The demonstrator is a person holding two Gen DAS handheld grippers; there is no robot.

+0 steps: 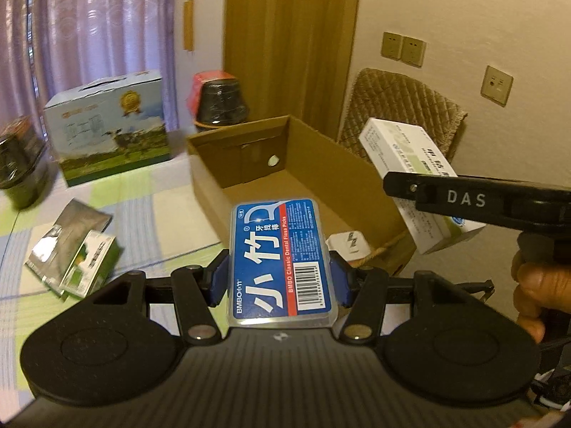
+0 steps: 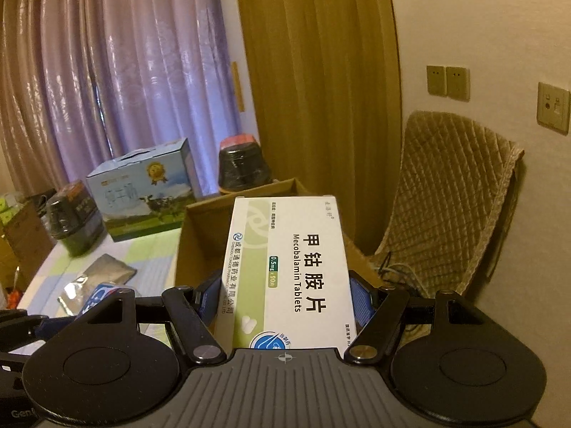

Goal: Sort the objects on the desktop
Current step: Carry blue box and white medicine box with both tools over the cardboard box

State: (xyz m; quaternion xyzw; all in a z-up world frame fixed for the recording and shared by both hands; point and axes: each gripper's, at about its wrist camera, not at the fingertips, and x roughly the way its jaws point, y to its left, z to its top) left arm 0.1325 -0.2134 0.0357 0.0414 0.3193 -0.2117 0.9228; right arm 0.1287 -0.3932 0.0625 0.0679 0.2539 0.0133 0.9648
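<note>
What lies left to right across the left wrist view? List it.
Dark jar → foil packets → milk carton box → floss pick case → white charger → tablet box → hand.

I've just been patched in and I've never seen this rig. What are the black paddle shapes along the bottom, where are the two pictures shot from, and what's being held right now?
There is no robot. A person holds a hand-held gripper in each hand, and a camera on each looks forward along its two fingers. The black shapes are the gripper's own body.

The left camera shows the left hand-held gripper shut on a blue floss pick box. The right hand-held gripper shows in its own camera, shut on a white tablet box.

Ahead stands an open cardboard box on a table with a checked cloth. A white plug lies beside the box. Left of it lie a silver pouch and a small green carton; farther back stands a milk carton.
</note>
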